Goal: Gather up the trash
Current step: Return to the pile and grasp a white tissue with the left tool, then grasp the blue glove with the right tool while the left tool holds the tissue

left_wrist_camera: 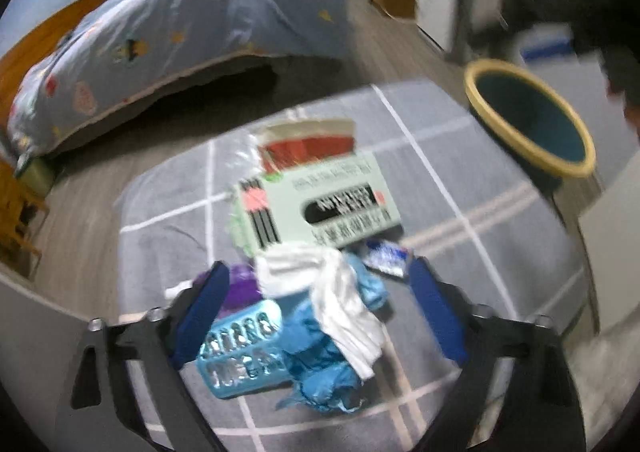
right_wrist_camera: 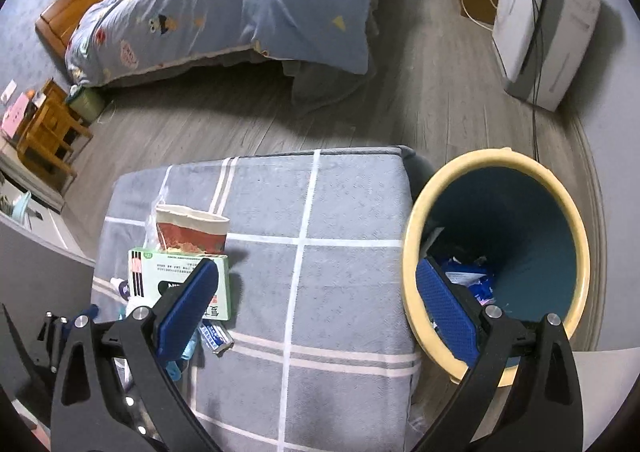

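Left wrist view looks down on a grey checked mat [left_wrist_camera: 460, 188] spread on the wood floor [left_wrist_camera: 372, 40], with a bed [left_wrist_camera: 224, 12] beyond it and a yellow-rimmed bin [left_wrist_camera: 576, 168] off the mat's right edge. Trash lies heaped in the middle of the mat: a paper cup [left_wrist_camera: 312, 140] on its side at the far end, a green box [left_wrist_camera: 320, 204] against it, then a white tissue [left_wrist_camera: 340, 292] draped over crumpled blue wrap [left_wrist_camera: 320, 368], a blue blister pack [left_wrist_camera: 236, 348], something purple [left_wrist_camera: 240, 284] and a small foil wrapper [left_wrist_camera: 386, 256].

The left gripper [left_wrist_camera: 320, 316] hangs over the near end of the heap, jaws spread to either side of the tissue and blue wrap and not yet touching them. The step in hand looks like a pick from this pile. It likely calls for coming lower, closing on the tissue and wrap, then carrying them right to the bin.

From the right wrist view, the right gripper [right_wrist_camera: 320, 304] is spread wide and empty, one finger [right_wrist_camera: 448, 316] over the bin's rim [right_wrist_camera: 412, 236]. Scraps [right_wrist_camera: 476, 284] already lie inside. The cup [right_wrist_camera: 192, 228] and box [right_wrist_camera: 176, 272] sit at the mat's left.

The items overlap, so one grab may drag neighbours, and the blister pack lies close beside the left finger [left_wrist_camera: 200, 308]. A white appliance [right_wrist_camera: 540, 12] and its cords stand well apart.
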Available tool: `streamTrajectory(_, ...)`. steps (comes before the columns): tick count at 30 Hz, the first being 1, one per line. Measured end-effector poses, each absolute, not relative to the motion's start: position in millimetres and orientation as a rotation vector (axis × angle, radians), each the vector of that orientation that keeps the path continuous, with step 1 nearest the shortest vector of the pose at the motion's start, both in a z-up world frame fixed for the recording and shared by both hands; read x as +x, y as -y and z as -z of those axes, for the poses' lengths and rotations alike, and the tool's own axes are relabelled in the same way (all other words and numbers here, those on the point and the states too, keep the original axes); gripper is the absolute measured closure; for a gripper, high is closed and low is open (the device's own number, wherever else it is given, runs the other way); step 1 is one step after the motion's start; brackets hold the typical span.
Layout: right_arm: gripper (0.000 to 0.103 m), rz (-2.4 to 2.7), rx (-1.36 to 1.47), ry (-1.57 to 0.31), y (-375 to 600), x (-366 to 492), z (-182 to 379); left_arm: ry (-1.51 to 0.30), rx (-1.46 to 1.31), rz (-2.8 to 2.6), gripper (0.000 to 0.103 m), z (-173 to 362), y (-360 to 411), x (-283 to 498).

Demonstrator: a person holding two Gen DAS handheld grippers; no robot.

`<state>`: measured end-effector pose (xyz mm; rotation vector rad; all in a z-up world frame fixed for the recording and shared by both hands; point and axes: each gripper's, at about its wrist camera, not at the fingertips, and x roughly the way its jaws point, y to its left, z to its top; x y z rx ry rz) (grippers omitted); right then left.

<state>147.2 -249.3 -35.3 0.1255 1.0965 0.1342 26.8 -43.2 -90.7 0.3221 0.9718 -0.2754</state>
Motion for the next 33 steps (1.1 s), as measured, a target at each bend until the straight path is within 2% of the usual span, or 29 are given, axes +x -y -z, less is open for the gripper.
streamTrajectory(2,0.006,-0.14,0.127,-1.096,245.7,147.2,35.0,-1.012,0.382,0.312,0.052,101.6,49.5,25.5)
streamTrajectory(4,0.006,-0.143,0.124,-1.102,242.3,146.8,35.9,-1.023,0.421,0.32,0.064,106.3,50.7,23.9)
streamTrajectory(6,0.006,-0.143,0.115,-1.101,237.8,147.9,36.3,-1.021,0.449,0.311,0.081,106.9,48.4,24.6)
streamTrajectory(7,0.006,-0.147,0.11,-1.102,235.4,148.3,36.5,-1.017,0.438,0.312,0.085,104.6,44.8,25.4)
streamTrajectory(8,0.006,-0.149,0.108,-1.104,234.0,148.9,36.2,-1.016,0.423,0.316,0.093,102.5,42.0,26.4)
streamTrajectory(9,0.006,-0.153,0.107,-1.104,231.4,149.4,36.4,-1.011,0.408,0.317,0.096,99.5,38.9,26.8)
streamTrajectory(24,0.006,-0.234,0.052,-1.124,177.1,154.1,41.6,-0.879,0.195,0.24,0.096,39.4,-26.4,40.8)
streamTrajectory(33,0.006,-0.247,0.082,-1.138,143.2,110.1,42.5,-0.825,0.137,0.189,0.096,19.7,-63.9,34.7)
